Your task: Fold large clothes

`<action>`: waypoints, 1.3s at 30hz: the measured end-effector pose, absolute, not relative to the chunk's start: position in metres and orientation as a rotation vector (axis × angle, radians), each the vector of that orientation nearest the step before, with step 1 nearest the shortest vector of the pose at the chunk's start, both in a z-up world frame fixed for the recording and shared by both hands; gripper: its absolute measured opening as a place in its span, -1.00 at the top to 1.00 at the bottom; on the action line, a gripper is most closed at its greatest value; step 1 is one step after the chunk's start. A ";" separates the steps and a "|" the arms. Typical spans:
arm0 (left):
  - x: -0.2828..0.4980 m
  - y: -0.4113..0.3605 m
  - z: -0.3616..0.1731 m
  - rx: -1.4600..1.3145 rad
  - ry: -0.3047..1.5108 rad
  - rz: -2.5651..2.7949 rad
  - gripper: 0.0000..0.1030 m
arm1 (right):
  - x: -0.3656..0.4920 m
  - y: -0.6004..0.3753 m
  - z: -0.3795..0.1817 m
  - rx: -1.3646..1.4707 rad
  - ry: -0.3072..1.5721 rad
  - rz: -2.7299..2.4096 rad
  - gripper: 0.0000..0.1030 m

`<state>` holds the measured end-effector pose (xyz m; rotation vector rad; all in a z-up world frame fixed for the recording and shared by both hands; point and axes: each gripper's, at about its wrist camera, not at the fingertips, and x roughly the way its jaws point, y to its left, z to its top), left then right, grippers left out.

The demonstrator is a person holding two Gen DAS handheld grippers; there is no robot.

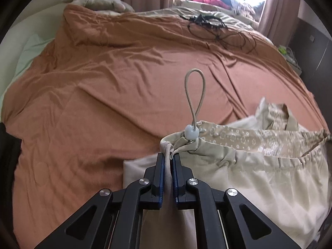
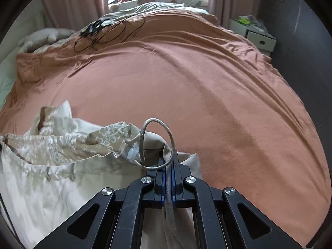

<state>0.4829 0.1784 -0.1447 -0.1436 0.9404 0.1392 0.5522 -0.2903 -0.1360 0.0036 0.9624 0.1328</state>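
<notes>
A cream garment [image 1: 238,172] with a patterned beige lining and a gathered drawstring edge lies on the near part of an orange bedsheet [image 1: 124,78]. My left gripper [image 1: 168,157] is shut on the garment's left corner, just below a pale toggle bead [image 1: 192,133] with a cord loop [image 1: 195,91] standing up from it. In the right wrist view the same garment [image 2: 51,166] spreads to the left, and my right gripper [image 2: 168,157] is shut on its right corner, where a grey cord loop [image 2: 157,143] curls over the fingers.
A tangle of black cable [image 1: 220,31] lies at the far end of the bed, also in the right wrist view [image 2: 108,31]. A grey pillow [image 1: 93,2] sits far left. White drawers [image 2: 259,37] stand right of the bed. Curtains [image 1: 276,6] frame a window with piled clothes.
</notes>
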 end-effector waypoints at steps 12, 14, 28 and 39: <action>0.517 0.186 -0.177 -0.184 1.031 0.189 0.39 | 0.571 -0.302 -0.154 0.043 1.024 -0.036 -0.13; 0.507 0.191 -0.168 -0.205 1.003 0.200 0.01 | 0.563 -0.306 -0.142 0.067 0.993 -0.036 -0.14; 0.397 0.227 -0.134 -0.329 0.908 0.232 -0.29 | 0.507 -0.213 -0.092 0.048 0.952 0.192 -0.14; 0.319 0.241 -0.159 -0.472 0.926 0.216 -0.28 | 0.478 -0.103 -0.119 -0.004 1.069 0.376 -0.14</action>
